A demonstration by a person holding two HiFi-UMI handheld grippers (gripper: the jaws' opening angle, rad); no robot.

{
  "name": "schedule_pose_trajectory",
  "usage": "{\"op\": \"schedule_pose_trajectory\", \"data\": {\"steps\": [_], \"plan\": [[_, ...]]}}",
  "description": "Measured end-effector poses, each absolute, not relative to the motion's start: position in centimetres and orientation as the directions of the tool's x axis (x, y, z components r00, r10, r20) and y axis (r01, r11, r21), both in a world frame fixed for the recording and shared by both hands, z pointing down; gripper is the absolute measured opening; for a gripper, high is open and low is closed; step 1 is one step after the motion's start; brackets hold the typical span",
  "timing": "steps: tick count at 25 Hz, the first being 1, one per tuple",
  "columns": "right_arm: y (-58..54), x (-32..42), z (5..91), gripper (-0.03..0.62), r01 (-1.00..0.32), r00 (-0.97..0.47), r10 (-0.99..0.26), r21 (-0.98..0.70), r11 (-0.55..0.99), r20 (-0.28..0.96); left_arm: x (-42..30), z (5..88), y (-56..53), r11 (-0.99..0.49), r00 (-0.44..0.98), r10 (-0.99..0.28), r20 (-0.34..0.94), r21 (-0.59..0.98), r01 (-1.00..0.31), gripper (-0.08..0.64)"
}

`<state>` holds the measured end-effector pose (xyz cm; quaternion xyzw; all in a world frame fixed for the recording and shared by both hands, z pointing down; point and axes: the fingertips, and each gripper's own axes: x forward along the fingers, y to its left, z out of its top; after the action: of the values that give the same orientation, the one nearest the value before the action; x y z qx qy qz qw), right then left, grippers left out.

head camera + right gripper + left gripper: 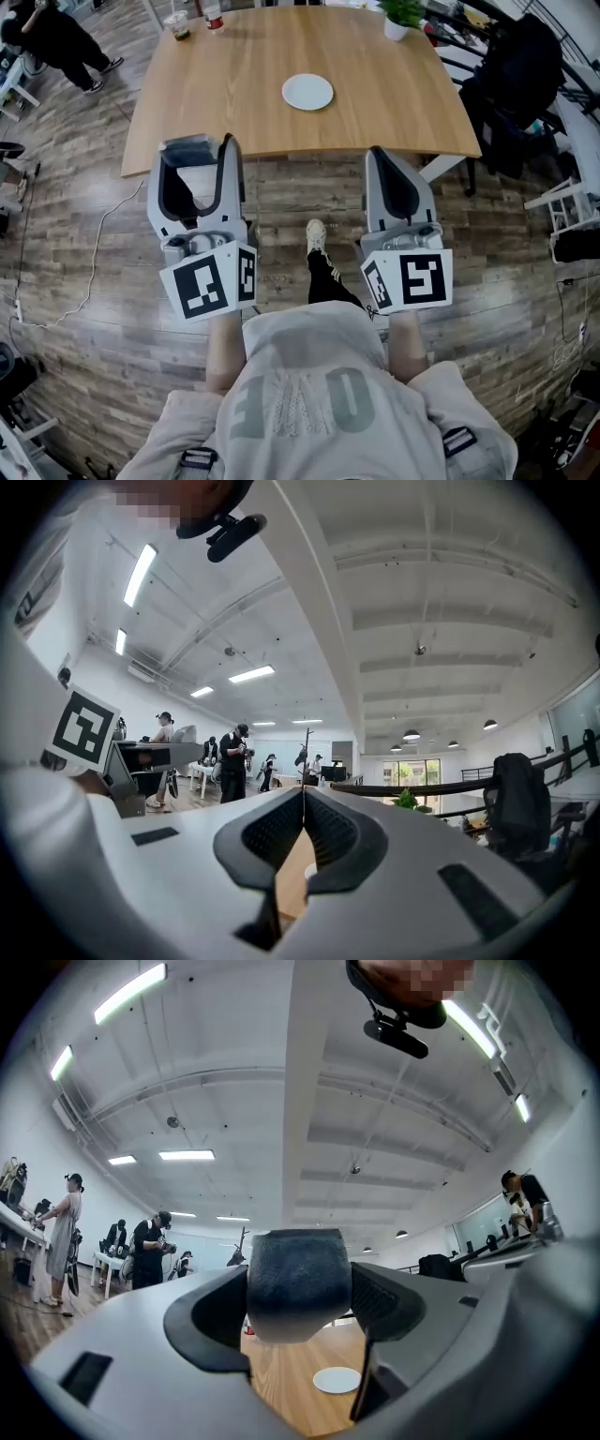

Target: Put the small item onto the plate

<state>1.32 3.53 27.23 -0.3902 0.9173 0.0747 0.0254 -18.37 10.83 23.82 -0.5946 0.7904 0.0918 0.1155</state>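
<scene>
The left gripper (195, 155) is clamped on a small dark grey item (298, 1283). The right gripper (379, 161) is pressed together, empty. A white plate (307, 92) sits mid-table (225, 112).

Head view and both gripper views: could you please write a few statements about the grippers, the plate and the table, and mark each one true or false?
1. The left gripper holds a grey item between its jaws. True.
2. The right gripper is open. False: its jaws are together, with nothing between them.
3. The item lies on the plate. False: the plate is bare, and the item is in the left gripper.
4. A plant stands near the far right corner of the table. True.
</scene>
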Motion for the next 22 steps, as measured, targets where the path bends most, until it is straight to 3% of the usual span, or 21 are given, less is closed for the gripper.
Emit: {"op": "schedule_pose_trajectory", "data": {"steps": [8,22], "plan": [[-10.8,-1.4,24.4,0.018,-0.679,-0.733,-0.665,0.115,0.725,-0.14,-21.7,21.7,-2.3,0.369,-0.344,-0.897,-0.278,-0.04,-0.929,0.318],[-27.7,-3.4,24.9,0.018,-0.658,-0.75,-0.649,0.05,0.751,-0.123,-23.1,21.2,-20.3,0.347,-0.32,-0.919,-0.232,-0.086,-0.934,0.318]]}}
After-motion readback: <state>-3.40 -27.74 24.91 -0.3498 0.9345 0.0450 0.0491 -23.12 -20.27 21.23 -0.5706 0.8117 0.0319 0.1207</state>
